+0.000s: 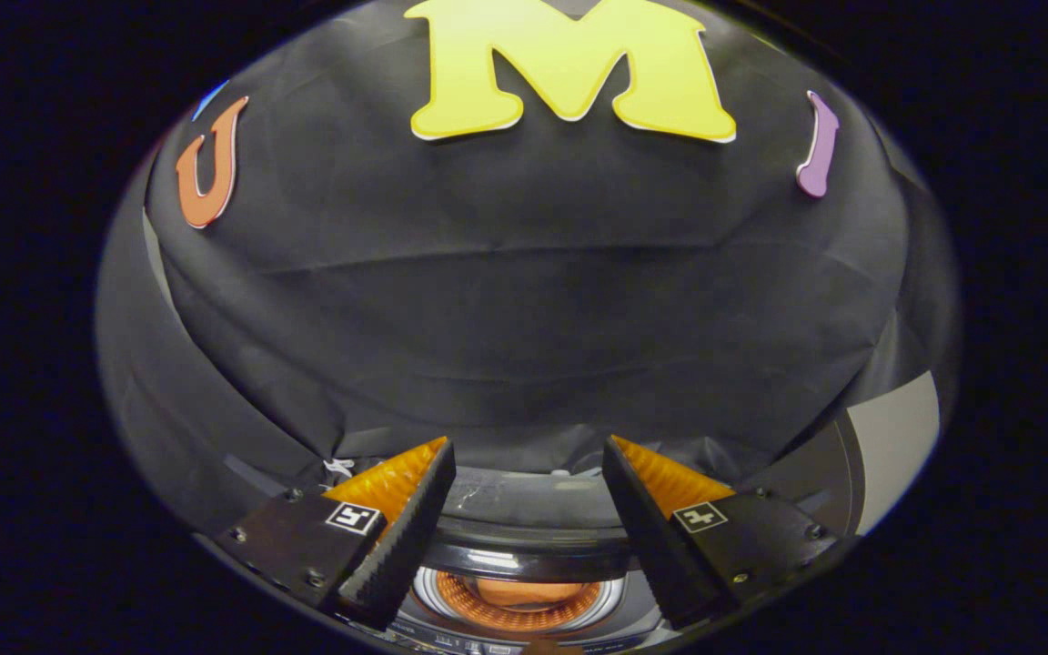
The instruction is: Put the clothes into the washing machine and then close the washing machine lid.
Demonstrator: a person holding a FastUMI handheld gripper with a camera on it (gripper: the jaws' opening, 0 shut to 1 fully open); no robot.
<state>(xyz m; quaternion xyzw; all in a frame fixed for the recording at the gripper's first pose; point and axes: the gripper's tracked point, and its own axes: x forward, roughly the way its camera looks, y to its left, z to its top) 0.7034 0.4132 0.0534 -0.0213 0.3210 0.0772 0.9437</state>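
Gripper raised above washing machine, jaws spread and empty, orange clothes already inside drum; probably positioned for closing lid.

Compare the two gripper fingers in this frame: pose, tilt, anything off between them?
The left finger leans inward to the right; the right finger leans inward to the left. The left one's marker sits tilted; the right one's sits nearly level. Both are spread apart with nothing between them, so the gripper is open, and both frame the washing machine's round opening below.
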